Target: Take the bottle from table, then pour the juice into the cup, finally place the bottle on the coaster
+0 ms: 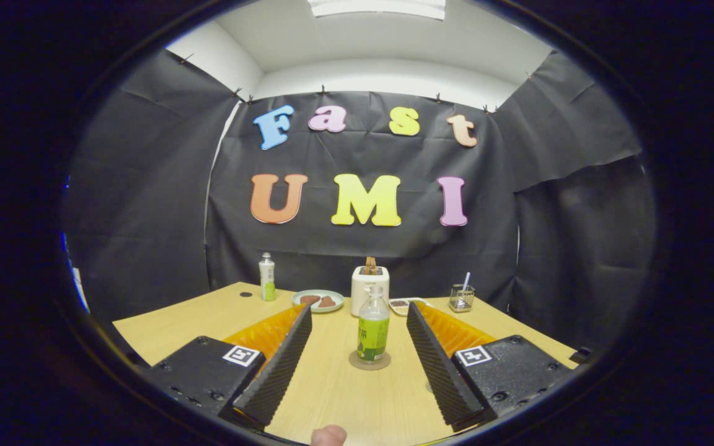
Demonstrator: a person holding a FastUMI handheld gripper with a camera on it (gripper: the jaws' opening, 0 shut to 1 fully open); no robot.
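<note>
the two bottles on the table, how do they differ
The near bottle stands on a round coaster between the open fingers of the gripper; the far bottle stands on the bare table near the wall. The near one is clear with a green label; the far one looks white. Both stand upright.

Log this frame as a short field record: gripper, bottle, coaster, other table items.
gripper: gripper open, fingers wide apart, touching nothing
bottle: bottle upright, in line between the fingers
coaster: coaster under the bottle
surface: table, wooden
behind bottle: toaster; plate with brown pieces beside it
far side: second bottle upright; wire holder
cup: none identifiable
stage: bottle already stands on the coaster
</note>
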